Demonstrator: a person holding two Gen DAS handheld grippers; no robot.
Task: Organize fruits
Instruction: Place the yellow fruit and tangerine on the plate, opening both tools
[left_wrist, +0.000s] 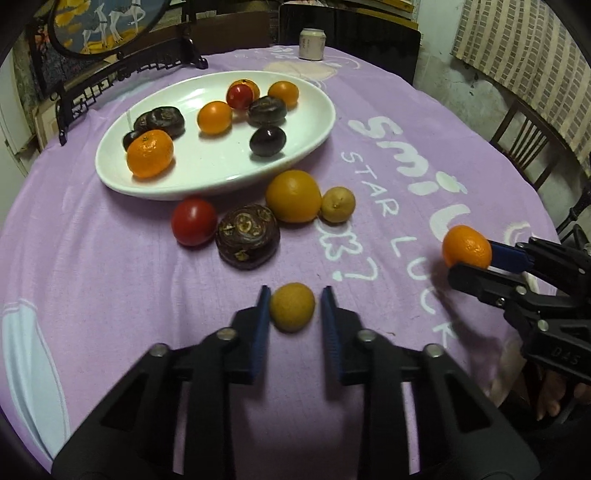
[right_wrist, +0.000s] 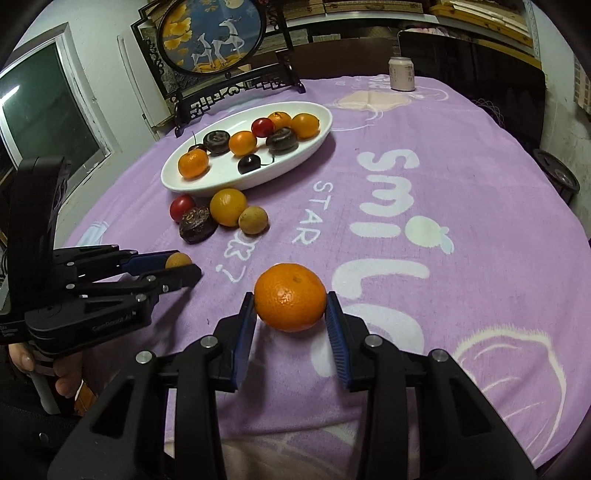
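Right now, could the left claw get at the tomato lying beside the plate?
Probably not yet: the left claw already has a small tan fruit between its fingers. The path to the tomato looks free, though a dark chestnut touches its right side.

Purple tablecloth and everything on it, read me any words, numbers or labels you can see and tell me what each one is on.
"smile", big white letters on the purple tablecloth.
"STAR LUCK", smaller white letters on the same cloth.
"D45", embossed on the right gripper; the last character is uncertain.
White print on the left gripper: too blurred to read.
Label on the can: too small to read.
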